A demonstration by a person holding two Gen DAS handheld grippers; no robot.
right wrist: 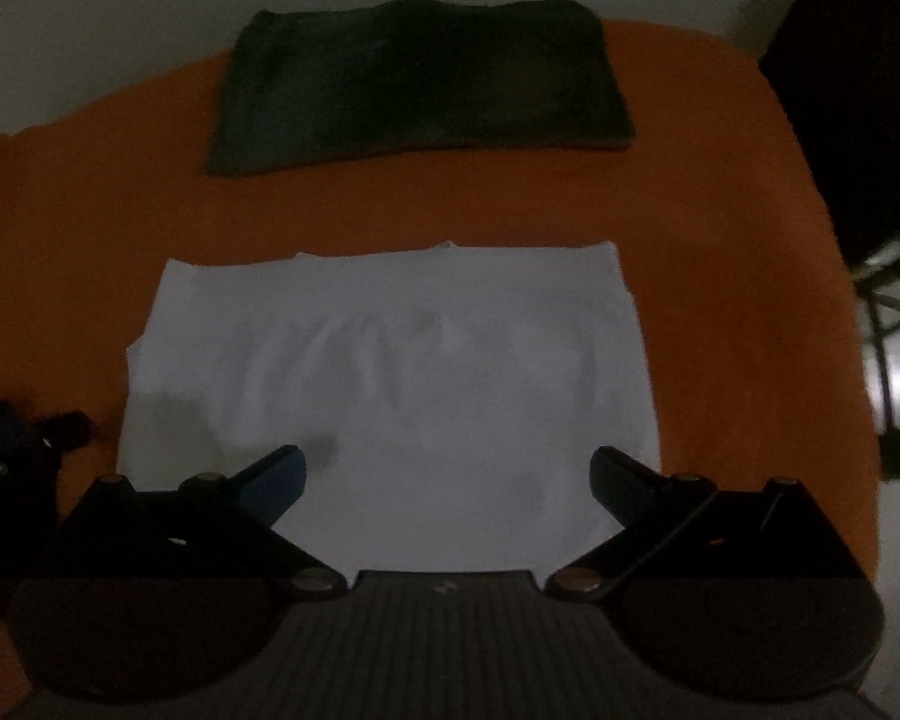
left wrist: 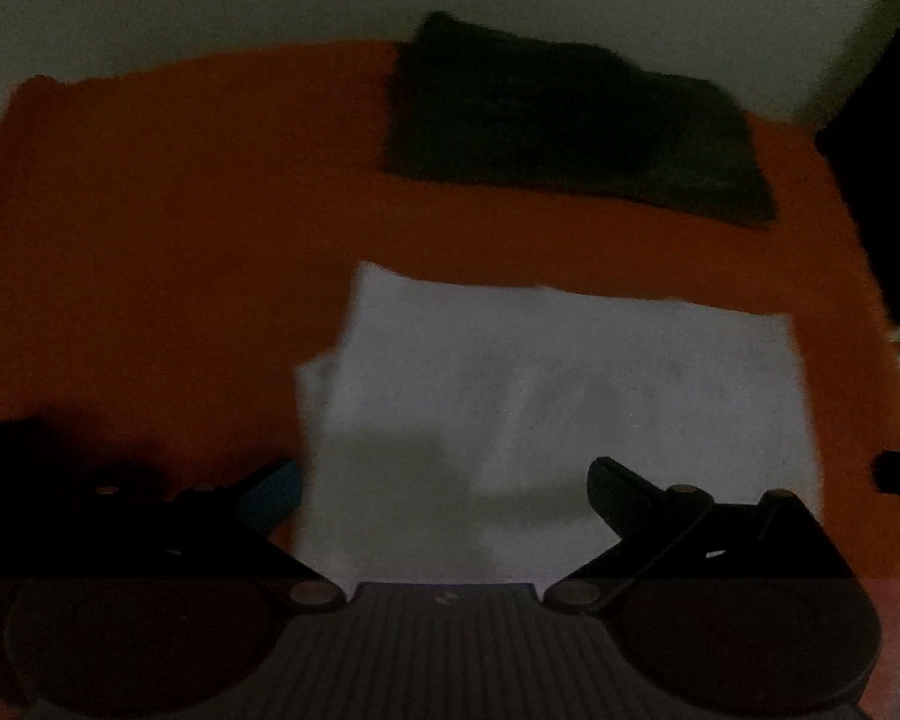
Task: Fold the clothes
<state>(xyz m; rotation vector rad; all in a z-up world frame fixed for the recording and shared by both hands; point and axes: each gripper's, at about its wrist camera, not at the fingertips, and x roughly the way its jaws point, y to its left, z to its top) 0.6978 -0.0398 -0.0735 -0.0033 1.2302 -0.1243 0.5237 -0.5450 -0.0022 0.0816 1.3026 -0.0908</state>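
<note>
Straight ahead of both spread, empty jaws, near the orange counter's front edge, lies my white garment, a flat rectangle, long axis left-right. My right hand-held gripper faces it squarely; my left hand-held gripper covers its left edge. A dark folded cloth sits at the far edge.

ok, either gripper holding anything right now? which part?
Nothing held. Left gripper and right gripper are both open above the white garment, fingers spread with no cloth between them.

The right claw hangs wide apart over a folded white garment on an orange cover; a folded dark garment lies beyond, apart.
</note>
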